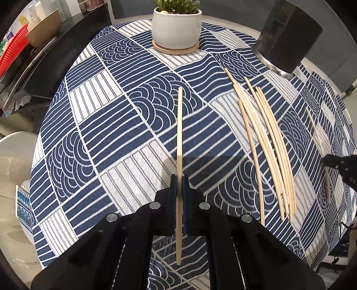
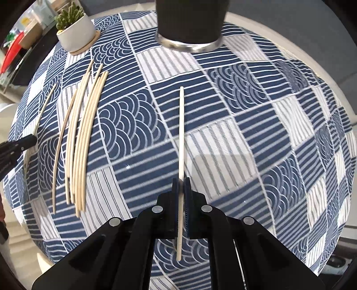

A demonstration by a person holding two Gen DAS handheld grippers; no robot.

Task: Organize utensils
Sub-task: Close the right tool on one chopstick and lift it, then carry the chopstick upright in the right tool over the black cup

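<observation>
The left gripper [image 1: 179,178] is pressing its two black jaws tight on one pale wooden chopstick [image 1: 179,125], with almost no gap between them. The stick is running straight away from the jaws, above the blue and white patterned tablecloth [image 1: 107,125]. The right gripper [image 2: 181,181] is doing the same: its jaws are closed on a second pale wooden chopstick [image 2: 181,125], which is also pointing forward over the cloth.

The landmark here is the dark cylindrical holder with a shiny metal base ring [image 2: 189,20]. In the right wrist view this holder is standing directly beyond the tip of the held stick, well apart from it. In the left wrist view the same holder [image 1: 287,38] is sitting far to the upper right, and its open top is not visible in either view.

The loose bundle of pale chopsticks [image 1: 267,142] is lying on the cloth on the near side of the holder, between the two grippers. The right wrist view is showing this bundle [image 2: 82,138] at the left of the holder.

The white ceramic pot with a small green cactus on a round wooden coaster [image 1: 177,29] is standing to the left of the holder, near the far edge of the table. Only the left wrist view is showing a red plastic basket [image 1: 13,53] clearly, further left than the pot.
</observation>
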